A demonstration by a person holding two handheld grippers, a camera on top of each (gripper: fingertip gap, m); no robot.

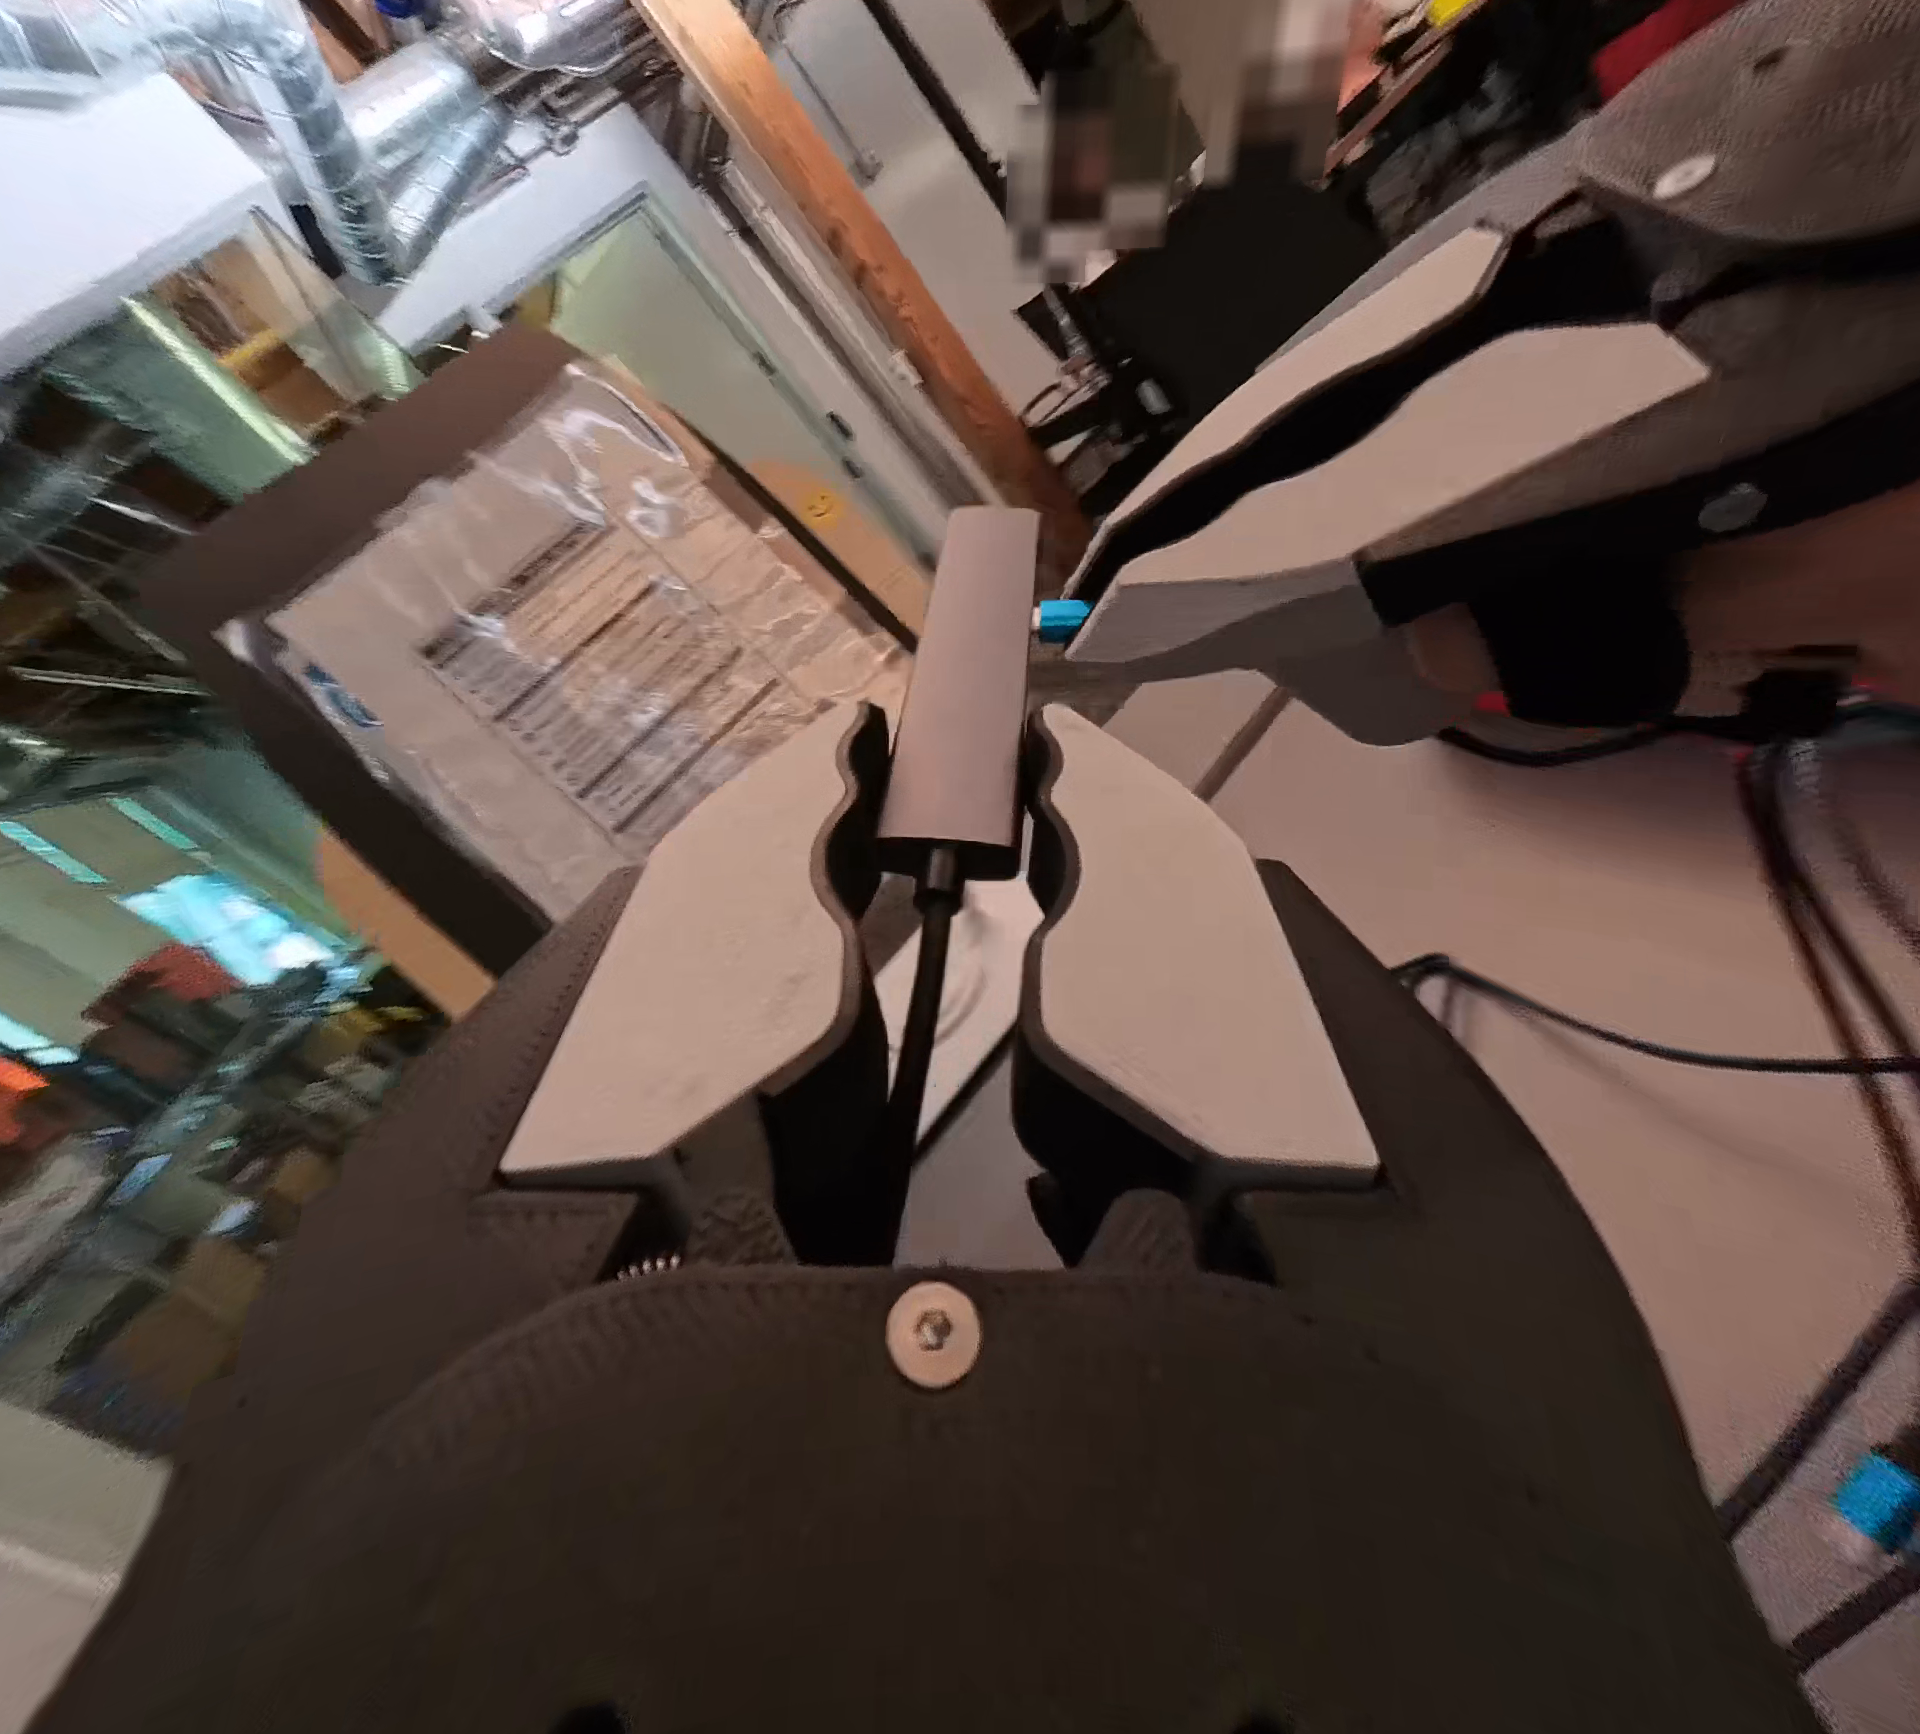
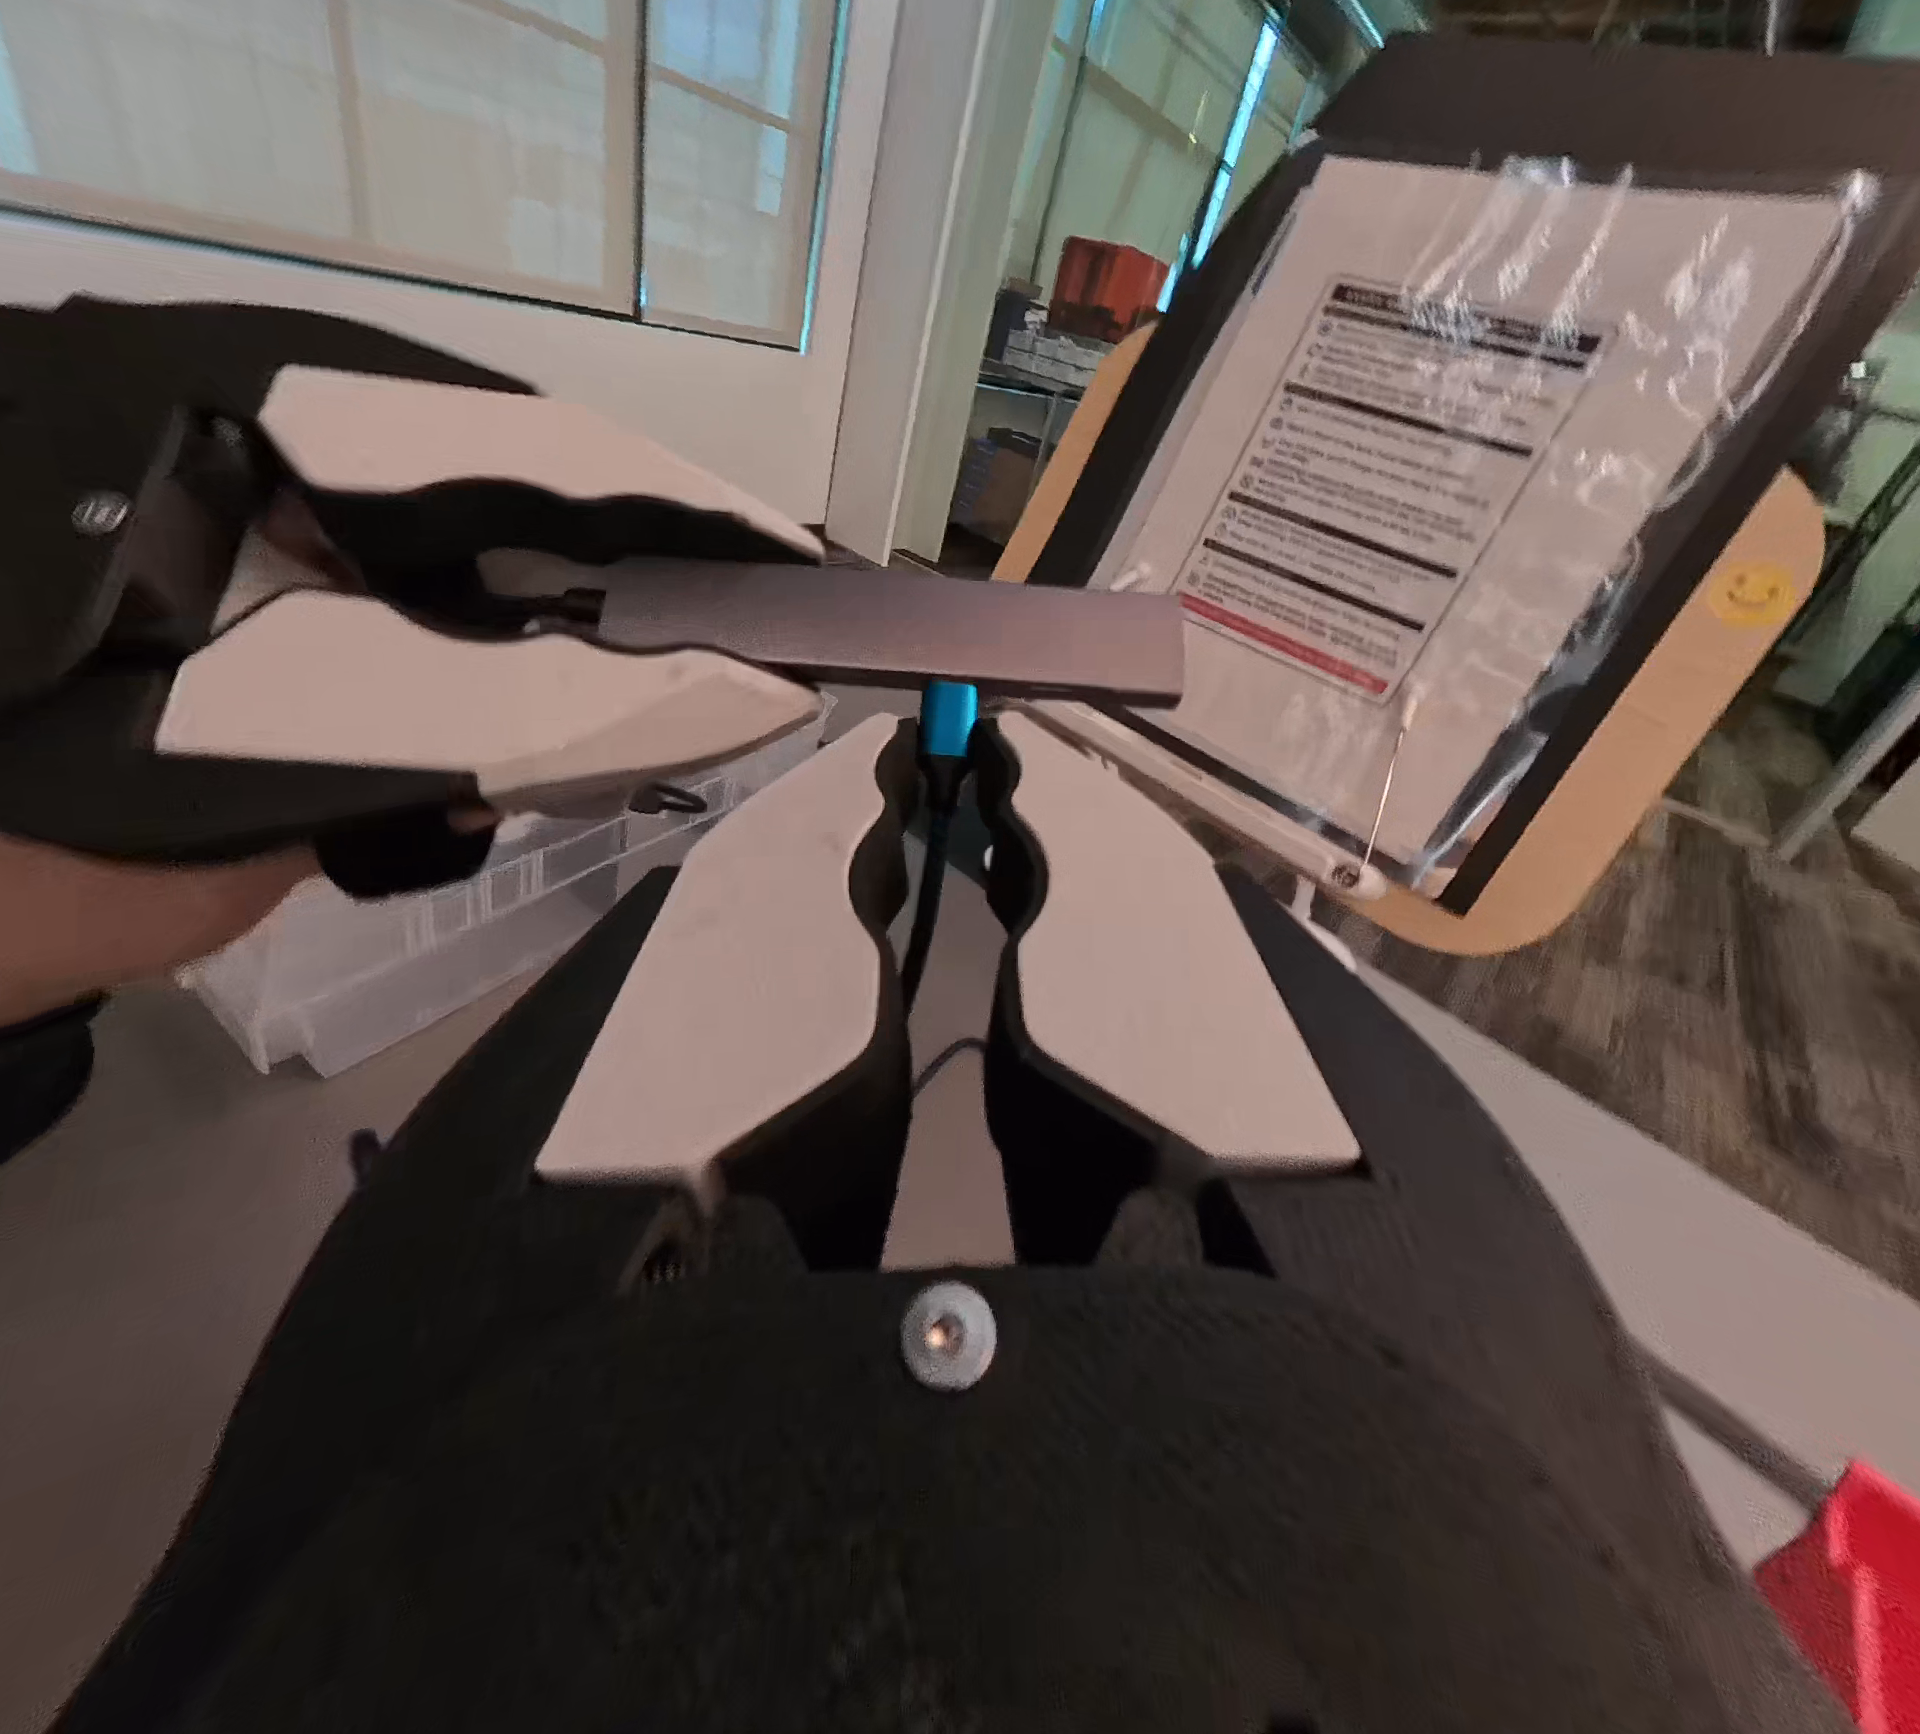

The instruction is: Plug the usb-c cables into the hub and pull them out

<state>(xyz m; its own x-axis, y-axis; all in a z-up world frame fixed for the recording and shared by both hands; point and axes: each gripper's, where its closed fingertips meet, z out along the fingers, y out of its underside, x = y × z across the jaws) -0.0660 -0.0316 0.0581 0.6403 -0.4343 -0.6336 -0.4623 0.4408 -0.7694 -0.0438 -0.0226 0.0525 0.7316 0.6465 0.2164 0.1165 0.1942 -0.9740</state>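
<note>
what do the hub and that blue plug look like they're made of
The hub: probably anodised aluminium, given its dark grey matte sheen and crisp edges, though painted plastic is possible. The blue plug: likely metal-shelled, with a smooth satin blue finish; its cable looks braided.

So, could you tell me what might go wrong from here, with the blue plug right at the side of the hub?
The left gripper clamps the hub only near its cabled end, so a push from the plug could lever it askew. The right gripper holds the blue plug by its rear; a slight tilt might jam or bend the tip at the port. The hub's own black cable runs between the left fingers and could snag.
</note>
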